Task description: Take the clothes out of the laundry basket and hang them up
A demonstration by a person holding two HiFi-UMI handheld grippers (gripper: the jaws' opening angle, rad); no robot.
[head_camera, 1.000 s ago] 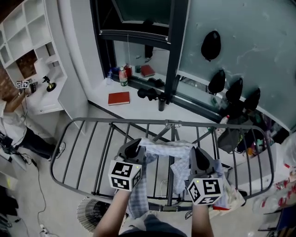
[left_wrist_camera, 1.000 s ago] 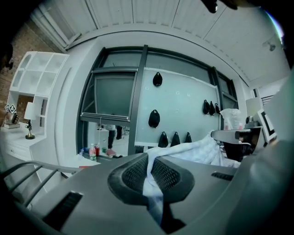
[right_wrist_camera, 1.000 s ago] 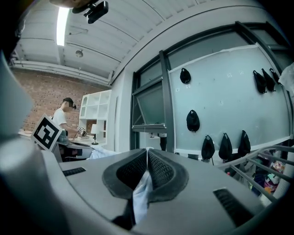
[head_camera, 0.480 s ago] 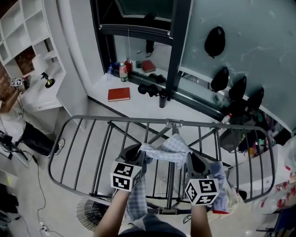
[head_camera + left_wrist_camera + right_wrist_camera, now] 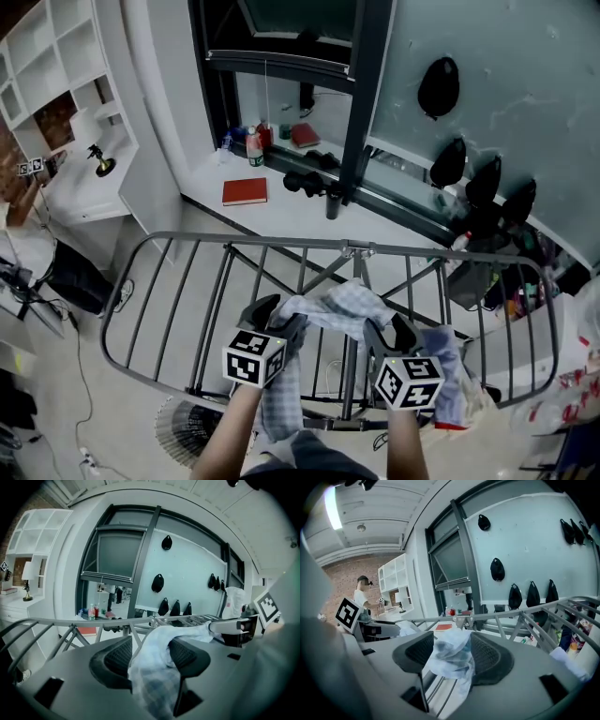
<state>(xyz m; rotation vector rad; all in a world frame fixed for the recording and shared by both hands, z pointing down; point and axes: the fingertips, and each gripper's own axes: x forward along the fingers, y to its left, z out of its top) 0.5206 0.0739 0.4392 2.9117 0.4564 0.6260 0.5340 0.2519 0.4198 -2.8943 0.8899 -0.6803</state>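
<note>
Cloth [image 5: 342, 305] of a pale checked weave is draped over the bars of the drying rack [image 5: 187, 242] and stretched from one gripper to the other. One end hangs down below the left gripper [image 5: 279, 317], and another is bunched just under the right gripper [image 5: 389, 330].

In the left gripper view the jaws are seen spreading apart. A fold of the cloth [image 5: 157, 663] lies loosely between them and leans more on the right-hand jaw. In the right gripper view the jaws are likewise opening, and a crumpled wad of the cloth [image 5: 452, 656] sits between them rather than being pinched. Ahead of both grippers the rack's far rail and cross-braces are seen.

The release is judged to be the risky point. The cloth is heaped rather than spread flat, so if more of its weight hangs on the near side of the bars, it could slide off once let go. Fabric could also be snagged on the ribbed jaw faces and dragged off the bars as the grippers are drawn back. A slow, straight withdrawal would be called for.
</note>
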